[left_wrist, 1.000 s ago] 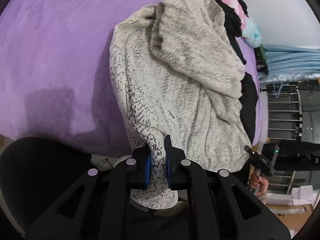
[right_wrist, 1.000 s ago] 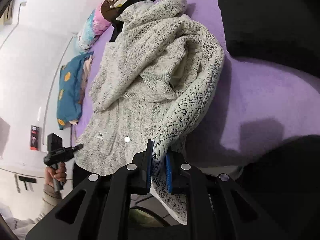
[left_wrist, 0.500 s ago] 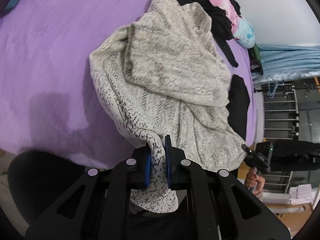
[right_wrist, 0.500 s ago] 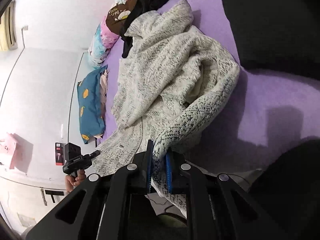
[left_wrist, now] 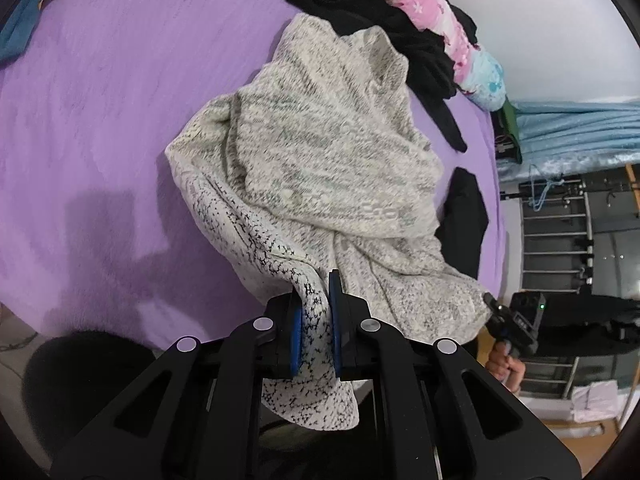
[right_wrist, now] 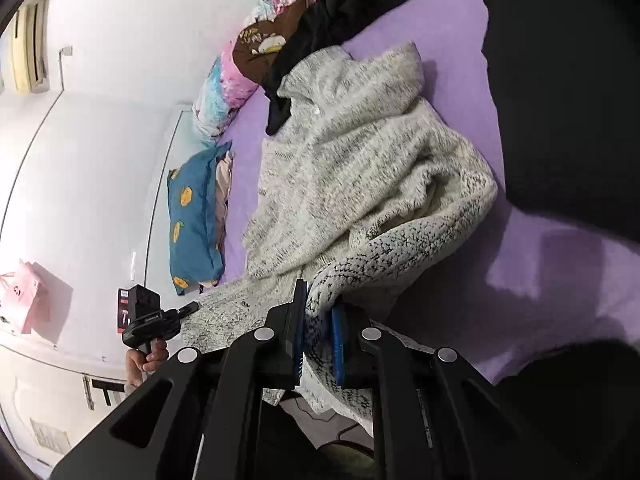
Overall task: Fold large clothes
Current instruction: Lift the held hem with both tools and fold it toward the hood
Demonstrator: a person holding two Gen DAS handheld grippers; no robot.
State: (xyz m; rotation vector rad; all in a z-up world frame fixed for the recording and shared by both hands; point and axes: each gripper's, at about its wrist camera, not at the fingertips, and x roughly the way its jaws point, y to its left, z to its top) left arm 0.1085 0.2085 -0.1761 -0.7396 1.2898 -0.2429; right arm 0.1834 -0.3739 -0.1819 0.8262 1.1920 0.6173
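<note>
Left gripper (left_wrist: 314, 316) is clamped on a fold of the grey knit sweater (left_wrist: 320, 152), blue pads nearly together with only cloth between them. Pinched hem spills down past the fingers toward the camera. Right gripper (right_wrist: 318, 334) is the same: pads closed tight on another stretch of the sweater's (right_wrist: 360, 168) patterned edge, tail of fabric hanging below.

The sweater lies crumpled on the purple bed sheet (left_wrist: 100, 120), bunched in loose folds, near edge lifted off the sheet where both tools hold it. In the left wrist view the other tool and the hand holding it (left_wrist: 506, 364) show at the right, at the sweater's near corner, beyond the bed's edge.

Open room: a wide bare stretch of sheet to the left of the sweater in the left wrist view; in the right wrist view bare sheet (right_wrist: 560, 280) to its right.

Crowded side: black clothes (left_wrist: 380, 12) sit at the sweater's far end, touching or overlapping it, with a pink and blue floral pillow (left_wrist: 452, 36) just behind. Another black piece (left_wrist: 466, 216) lies against the sweater's right edge. A blue pillow with yellow print (right_wrist: 192, 216) lies against the white wall (right_wrist: 100, 100), apart from the sweater across a strip of sheet.

A large dark shape (right_wrist: 568, 80) fills the right wrist view's upper right; cannot tell what it is.
</note>
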